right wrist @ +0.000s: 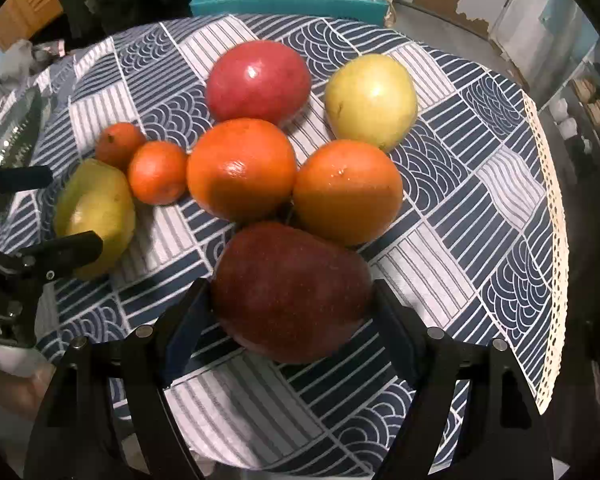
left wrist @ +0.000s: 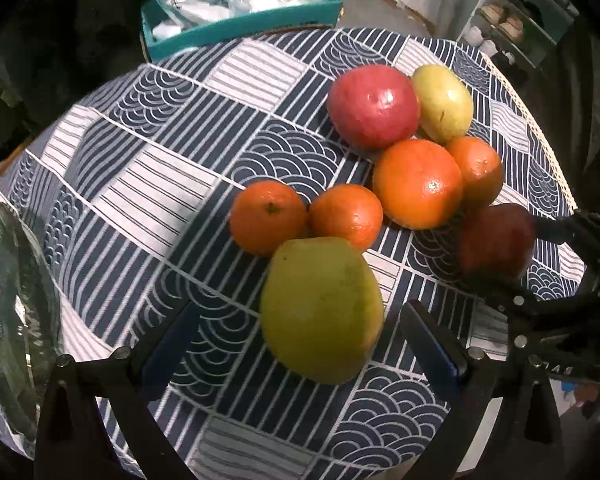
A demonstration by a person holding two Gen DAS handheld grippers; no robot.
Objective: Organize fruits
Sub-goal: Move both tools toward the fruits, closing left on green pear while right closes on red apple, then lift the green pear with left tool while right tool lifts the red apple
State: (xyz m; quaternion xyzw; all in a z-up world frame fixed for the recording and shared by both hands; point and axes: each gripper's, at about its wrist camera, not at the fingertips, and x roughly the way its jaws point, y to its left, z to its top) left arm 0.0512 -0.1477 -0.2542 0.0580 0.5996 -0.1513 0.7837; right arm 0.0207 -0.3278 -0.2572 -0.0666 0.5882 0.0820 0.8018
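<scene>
Left claw (left wrist: 300, 344) gapes wide; right claw (right wrist: 290, 304) spread, nearly level.

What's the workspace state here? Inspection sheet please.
Surface: round table under a navy-and-white patterned cloth, lace trim at its edge.
Job's things: eight fruits clustered: bright red apple, dark red apple, green pear, yellow-green pear, two large oranges, two small tangerines.
Clutter: clear glass dish at the table edge.
Grippers: left gripper open, astride the green pear; right gripper around the dark red apple, contact unclear.
Cables: nothing seen.
Surroundings: teal tray of plastic bags beyond the table.
</scene>
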